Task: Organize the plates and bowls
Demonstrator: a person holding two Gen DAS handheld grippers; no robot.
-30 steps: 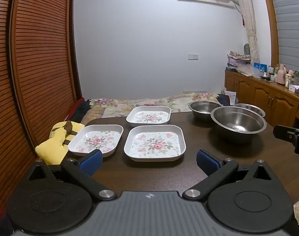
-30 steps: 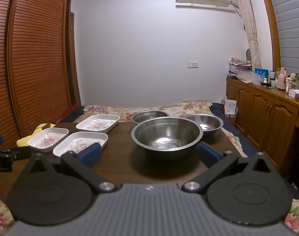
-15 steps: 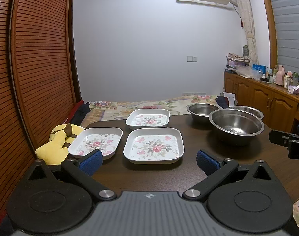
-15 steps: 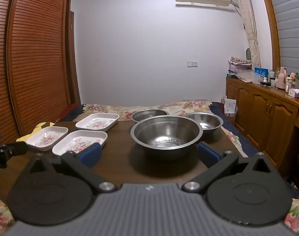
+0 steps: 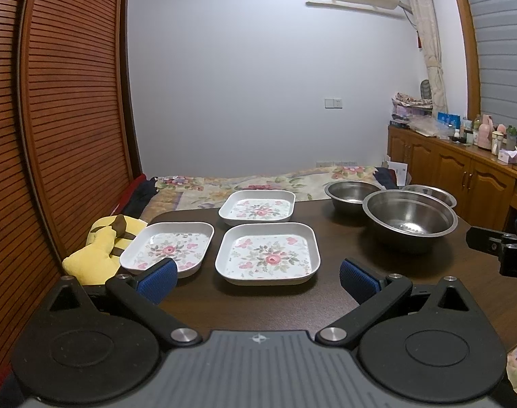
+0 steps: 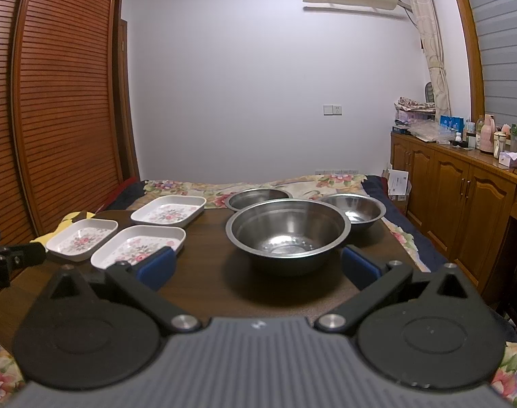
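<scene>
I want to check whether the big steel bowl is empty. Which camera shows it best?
The right wrist view: the big steel bowl sits centred and close, its inside bare. The left wrist view shows it off to the right, farther away.

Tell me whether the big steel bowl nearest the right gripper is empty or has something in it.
Empty. The big steel bowl stands upright on the table, and its shiny bare bottom shows only reflections.

- I'm seeing bare table [image 5: 258, 302] lying open along its near edge.
- Plates [image 5: 267, 253] are blocking the left side, bowls [image 6: 287, 234] the right.
</scene>
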